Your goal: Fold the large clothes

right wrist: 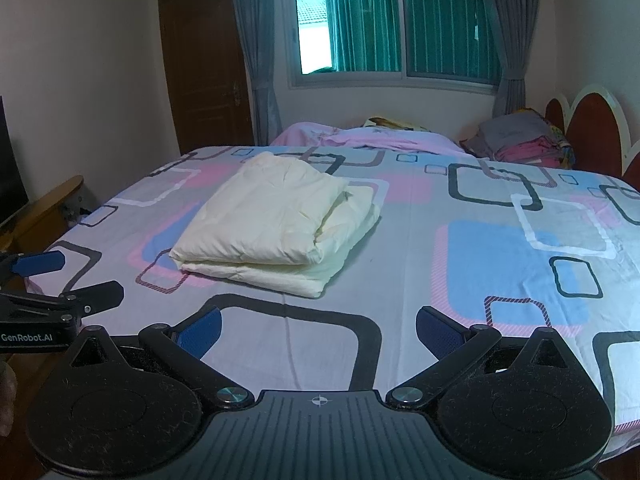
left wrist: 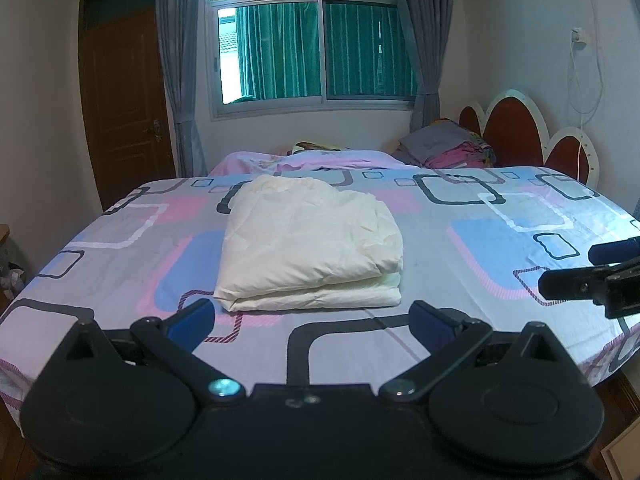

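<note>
Patterned bed [left wrist: 500, 240], folded cream garment [left wrist: 308, 248] at frame centre.
Its long axis runs toward the window [left wrist: 316, 44]; left gripper [left wrist: 312, 318] and right gripper [right wrist: 318, 326] spread wide, empty.

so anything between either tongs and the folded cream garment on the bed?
Nothing visible. The left tongs and right tongs are both open at the near edge, with only bare patterned bedsheet between them and the folded cream garment.

Both views bedward, shared garment [left wrist: 310, 240]
</note>
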`<state>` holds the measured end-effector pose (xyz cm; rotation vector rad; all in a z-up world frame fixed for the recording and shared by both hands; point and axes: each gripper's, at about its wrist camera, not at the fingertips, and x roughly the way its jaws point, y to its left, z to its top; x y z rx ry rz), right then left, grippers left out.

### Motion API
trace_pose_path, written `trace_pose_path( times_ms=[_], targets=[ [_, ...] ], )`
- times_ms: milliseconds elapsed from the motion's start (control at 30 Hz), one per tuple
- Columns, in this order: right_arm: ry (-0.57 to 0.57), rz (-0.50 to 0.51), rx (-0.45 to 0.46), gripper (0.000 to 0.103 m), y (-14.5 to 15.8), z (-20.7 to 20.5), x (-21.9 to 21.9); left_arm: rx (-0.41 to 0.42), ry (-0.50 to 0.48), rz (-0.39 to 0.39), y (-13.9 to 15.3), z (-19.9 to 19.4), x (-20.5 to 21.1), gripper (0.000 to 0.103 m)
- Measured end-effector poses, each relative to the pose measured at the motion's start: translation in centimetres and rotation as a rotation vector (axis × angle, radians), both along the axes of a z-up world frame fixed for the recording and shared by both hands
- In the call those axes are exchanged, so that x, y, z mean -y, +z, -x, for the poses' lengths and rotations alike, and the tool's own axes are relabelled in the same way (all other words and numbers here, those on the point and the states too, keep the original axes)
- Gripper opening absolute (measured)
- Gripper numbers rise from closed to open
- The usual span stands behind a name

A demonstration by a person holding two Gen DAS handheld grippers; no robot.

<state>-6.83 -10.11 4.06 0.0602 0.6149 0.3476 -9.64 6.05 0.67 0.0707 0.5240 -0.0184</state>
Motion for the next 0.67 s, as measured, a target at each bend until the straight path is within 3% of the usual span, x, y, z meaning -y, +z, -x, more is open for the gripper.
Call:
trace_pose_path(
  times_ms=[667],
  targets=[
    [-0.003,-0.012,0.010,0.102,0.74,-0.44,-0.64,0.020,0.015,0.002,0.33,-0.25,0.11,0.103]
  ],
)
